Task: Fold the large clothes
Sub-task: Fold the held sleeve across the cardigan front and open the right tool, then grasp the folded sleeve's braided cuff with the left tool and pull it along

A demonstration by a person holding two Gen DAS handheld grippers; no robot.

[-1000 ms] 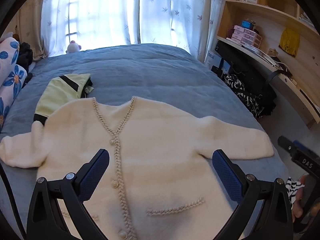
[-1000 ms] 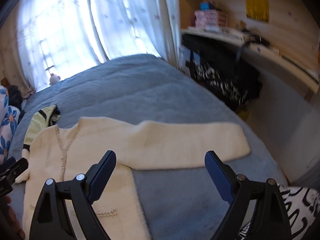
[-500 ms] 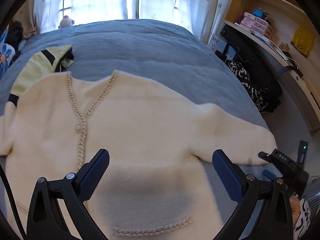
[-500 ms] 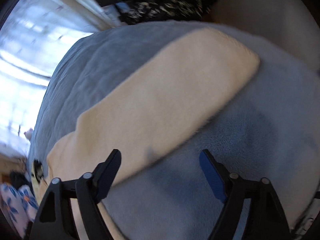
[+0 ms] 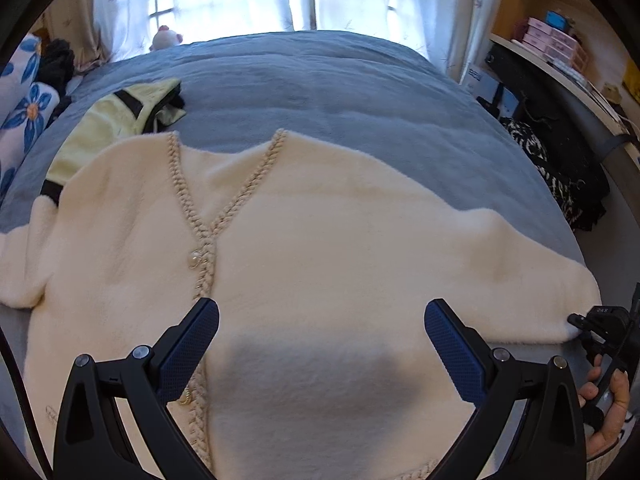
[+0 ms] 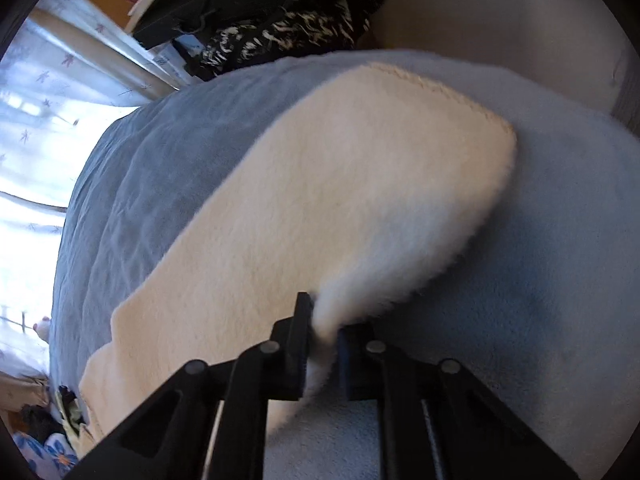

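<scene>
With the right gripper (image 6: 323,334) clamped on the lower edge of the sleeve (image 6: 352,200) near its cuff, we judge the step in hand to be folding that sleeve across the body of the fluffy cream button-front cardigan (image 5: 320,264), which lies spread flat, front up, on the grey-blue bed (image 5: 320,80). Its fingers are pinched onto the pile with only a thin fold of fabric between them, so we should lift slowly and check that the bite holds both layers of the sleeve before carrying it. We would raise it only enough to clear the bed, then sweep it toward the braided button band (image 5: 208,248) and lay it level, cuff flat. The left gripper (image 5: 322,340) hovers above the cardigan's chest with its fingers spread wide and nothing between them; we could use it to pin the shoulder so the body does not drag.

Compared with a second ago, the right gripper's fingers, then wide apart high above the sleeve, have rolled, dropped to the bed and closed on the sleeve. The left gripper has come lower and nearer the cardigan, which fills more of its view. The pale yellow garment with black trim (image 5: 108,124) beside the collar has not moved.
</scene>
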